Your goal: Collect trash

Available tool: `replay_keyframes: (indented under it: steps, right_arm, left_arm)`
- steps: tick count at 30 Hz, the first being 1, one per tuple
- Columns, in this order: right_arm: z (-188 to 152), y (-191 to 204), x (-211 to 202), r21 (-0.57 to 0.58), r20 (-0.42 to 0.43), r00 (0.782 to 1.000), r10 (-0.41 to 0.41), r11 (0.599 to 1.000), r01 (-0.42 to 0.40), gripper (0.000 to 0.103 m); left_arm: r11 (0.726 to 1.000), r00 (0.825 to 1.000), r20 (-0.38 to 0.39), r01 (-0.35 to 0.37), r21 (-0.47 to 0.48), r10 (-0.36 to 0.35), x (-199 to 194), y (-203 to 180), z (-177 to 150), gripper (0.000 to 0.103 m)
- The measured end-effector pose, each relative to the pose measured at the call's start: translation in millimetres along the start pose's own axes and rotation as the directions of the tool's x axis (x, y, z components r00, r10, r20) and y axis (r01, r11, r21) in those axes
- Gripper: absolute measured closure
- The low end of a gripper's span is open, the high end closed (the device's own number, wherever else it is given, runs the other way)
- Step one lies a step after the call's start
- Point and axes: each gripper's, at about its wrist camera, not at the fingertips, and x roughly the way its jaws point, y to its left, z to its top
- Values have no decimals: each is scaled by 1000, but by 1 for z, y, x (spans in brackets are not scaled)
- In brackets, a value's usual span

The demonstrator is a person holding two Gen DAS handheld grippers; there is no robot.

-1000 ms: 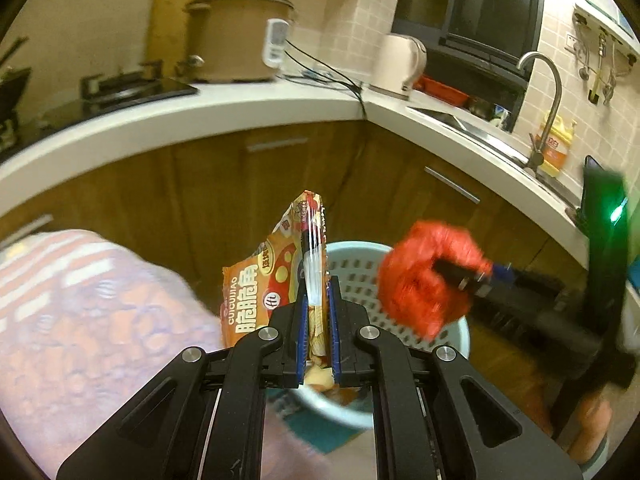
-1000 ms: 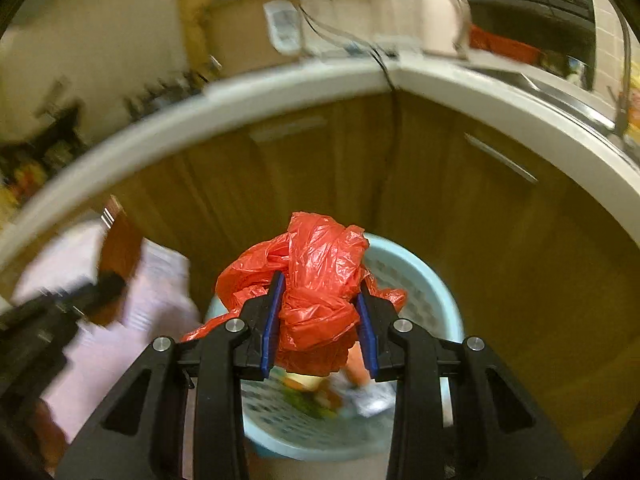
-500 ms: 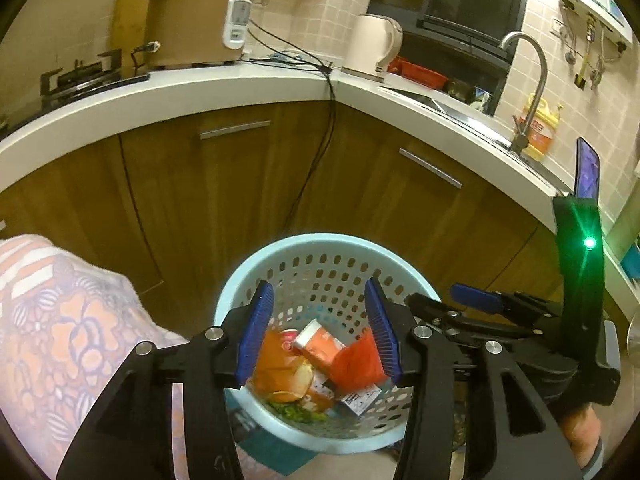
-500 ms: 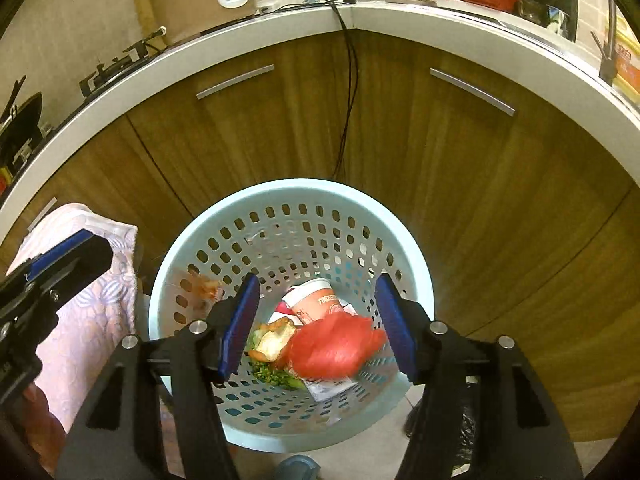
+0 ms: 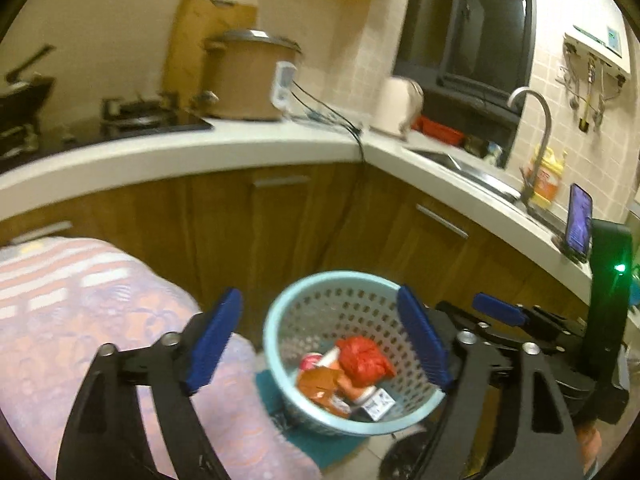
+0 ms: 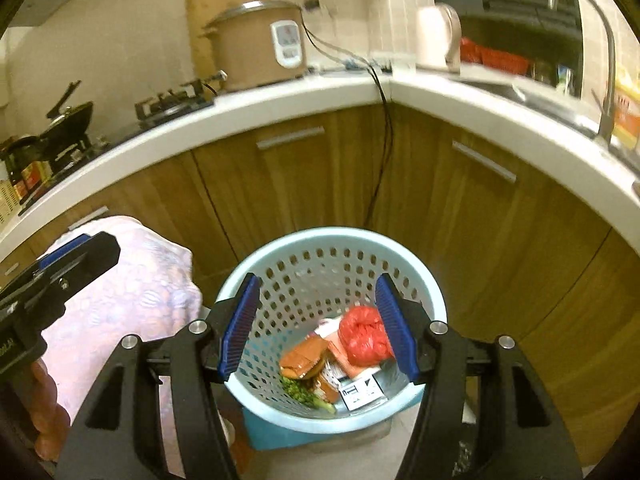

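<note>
From my feeds the biggest thing around is the white counter [image 6: 280, 100] wrapping the corner over wooden cabinets [image 6: 304, 184], with a rice cooker [image 6: 260, 46] and a kettle [image 6: 438, 38] sitting on top and a sink faucet [image 5: 536, 132] off to the right. On the left there's a pink patterned fabric [image 5: 100, 320], can't tell what it covers. Down on the floor in front of the cabinets sits the light blue perforated basket [image 6: 434, 292], on top of a teal mat [image 5: 320, 440]. My left gripper [image 5: 320, 344] is wide open and holding nothing, hanging above and a bit left of the basket, so only its right finger lines up with the rim. My right gripper [image 6: 318, 328] is spread open too, empty, with both blue pads framing the basket opening from above. All the trash is inside the basket: the crumpled red plastic bag [image 6: 364, 336] lies on top toward the right side, the orange snack wrapper [image 5: 320, 384] is next to it, a bun-like piece of food [image 6: 302, 356] lies to the left, and some green scraps [image 6: 304, 394] and a white printed carton [image 6: 360, 392] are at the bottom.
</note>
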Motion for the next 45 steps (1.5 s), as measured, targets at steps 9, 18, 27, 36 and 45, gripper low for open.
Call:
replay_keyframes:
  steps: [9, 18, 27, 36, 45]
  right_arm:
    - [-15, 20, -25, 11, 58, 998, -13, 1000, 13, 40]
    - [-28, 41, -22, -37, 38, 996, -81, 996, 83, 40]
    - [-27, 46, -37, -31, 121, 991, -51, 998, 56, 40]
    - [-24, 50, -41, -27, 149, 987, -68, 997, 73, 40]
    - [-25, 50, -47, -22, 164, 984, -70, 997, 74, 40]
  left_arm:
    - [981, 975, 106, -195, 5, 193, -43, 23, -27, 16]
    - [977, 974, 76, -209, -46, 212, -41, 47, -40, 16]
    - [973, 966, 112, -232, -3, 231, -46, 38, -43, 16]
    - [976, 971, 102, -217, -22, 218, -46, 43, -42, 15]
    - [983, 978, 90, -184, -29, 186, -47, 43, -42, 15]
